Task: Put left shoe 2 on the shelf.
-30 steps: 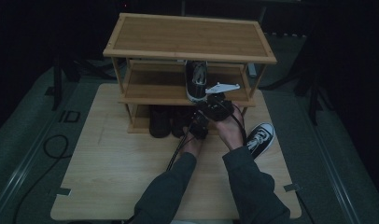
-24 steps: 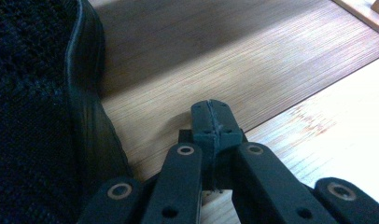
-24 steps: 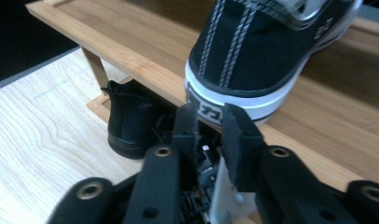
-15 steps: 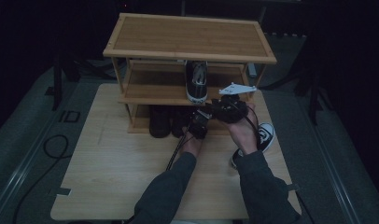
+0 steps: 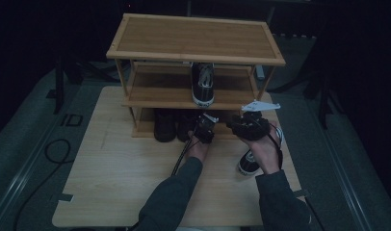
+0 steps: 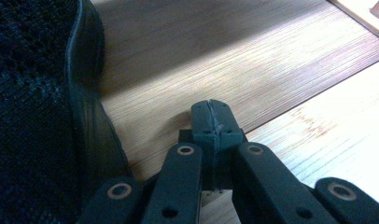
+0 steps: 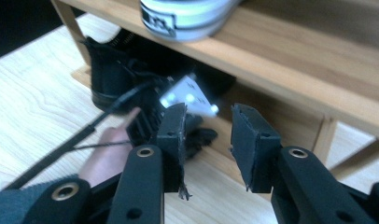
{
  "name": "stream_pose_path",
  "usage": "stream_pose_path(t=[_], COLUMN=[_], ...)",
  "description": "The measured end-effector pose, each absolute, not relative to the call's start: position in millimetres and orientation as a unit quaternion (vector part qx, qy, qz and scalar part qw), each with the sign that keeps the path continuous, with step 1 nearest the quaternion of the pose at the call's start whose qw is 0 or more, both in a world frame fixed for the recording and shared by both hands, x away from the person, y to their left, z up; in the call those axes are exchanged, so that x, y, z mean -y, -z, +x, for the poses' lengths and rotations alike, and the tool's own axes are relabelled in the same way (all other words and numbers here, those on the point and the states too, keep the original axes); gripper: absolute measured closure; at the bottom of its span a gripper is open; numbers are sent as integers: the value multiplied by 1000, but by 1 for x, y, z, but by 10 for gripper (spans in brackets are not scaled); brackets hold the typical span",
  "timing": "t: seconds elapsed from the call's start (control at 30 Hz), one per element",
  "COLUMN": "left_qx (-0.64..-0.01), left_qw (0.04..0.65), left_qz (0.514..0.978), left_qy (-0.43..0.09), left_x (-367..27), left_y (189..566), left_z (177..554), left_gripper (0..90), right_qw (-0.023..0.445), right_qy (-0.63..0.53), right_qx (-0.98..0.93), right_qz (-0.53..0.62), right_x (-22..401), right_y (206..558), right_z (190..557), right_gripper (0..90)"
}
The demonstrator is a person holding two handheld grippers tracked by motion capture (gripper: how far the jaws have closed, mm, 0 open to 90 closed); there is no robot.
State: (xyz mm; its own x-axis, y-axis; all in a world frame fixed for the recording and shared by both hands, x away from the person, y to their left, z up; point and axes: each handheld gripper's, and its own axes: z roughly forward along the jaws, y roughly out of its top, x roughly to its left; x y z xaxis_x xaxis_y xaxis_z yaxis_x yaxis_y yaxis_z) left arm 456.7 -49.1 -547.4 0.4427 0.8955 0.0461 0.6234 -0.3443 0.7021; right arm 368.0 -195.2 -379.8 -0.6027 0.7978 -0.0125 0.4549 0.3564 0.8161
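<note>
Where the table meets the rack, black white-toed sneaker (image 5: 248,161) lying loose, left tongs (image 5: 203,126) closed empty, right tongs (image 5: 245,126) just opening, empty.

Rack (image 5: 196,41) at 12 o'clock end of table (image 5: 111,183), three levels. Middle shelf (image 5: 155,96): one sneaker (image 5: 203,84) on it, toe toward 6 o'clock. Bottom level: boots (image 5: 164,126) under shelf, at 9 o'clock of left gripper (image 5: 204,129). Left gripper just before bottom level (boot sole (image 6: 92,121) close beside its jaws). Right gripper (image 5: 249,126) at 3 o'clock of left one, apart from it. Second sneaker (image 5: 249,161) on table at 6 o'clock of right gripper, partly under right hand (image 5: 266,149).
</note>
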Motion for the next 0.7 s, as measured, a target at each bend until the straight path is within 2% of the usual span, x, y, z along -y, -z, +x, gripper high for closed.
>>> stream_pose_path(t=[0.4, 0.7], left_qx=[-476, -481], left_qw=[310, 316], left_qz=[792, 788], left_qy=[-221, -218], left_x=[49, 51], left_y=[547, 548], left_z=[457, 457], left_gripper=[900, 900], right_qw=[212, 210], right_qy=[-346, -302], right_qx=[-809, -817], right_qz=[425, 444], right_x=[213, 231], right_y=[406, 422], right_z=[374, 375], right_gripper=[722, 737])
